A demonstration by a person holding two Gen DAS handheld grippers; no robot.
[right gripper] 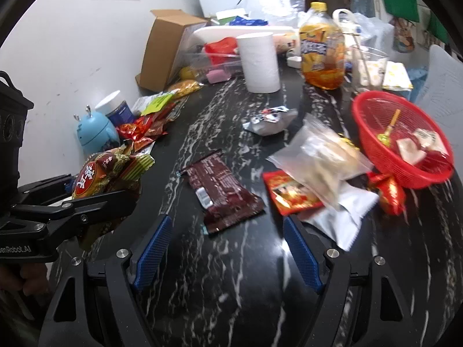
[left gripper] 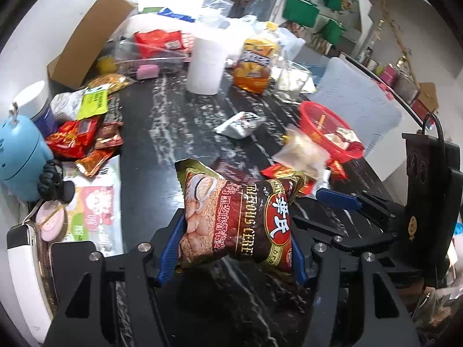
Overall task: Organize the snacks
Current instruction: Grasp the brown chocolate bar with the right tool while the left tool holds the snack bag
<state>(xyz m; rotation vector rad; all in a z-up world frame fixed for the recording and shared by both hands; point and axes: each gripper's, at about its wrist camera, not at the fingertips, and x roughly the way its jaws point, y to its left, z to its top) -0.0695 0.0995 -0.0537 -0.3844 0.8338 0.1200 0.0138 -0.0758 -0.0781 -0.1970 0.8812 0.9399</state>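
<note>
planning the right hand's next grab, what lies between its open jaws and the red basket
In the right wrist view, a clear bag atop a red packet and silver pouch, before the red basket.

Even indoor light, glare on the dark tabletop [right gripper: 231, 274], fisheye-bent edges, motion-blurred clear bag [right gripper: 321, 156].

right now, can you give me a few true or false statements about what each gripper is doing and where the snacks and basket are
1. The left gripper is shut on the cereal packet. True.
2. The right gripper holds the dark brown wrapper. False: its jaws are open and empty, and the wrapper lies on the table ahead of them.
3. The red basket is empty. False: a lollipop and a small packet lie in it.
4. The paper roll stands upright. True.
5. The clear bag lies inside the basket. False: it is beside the basket, over the red sachet.
</note>
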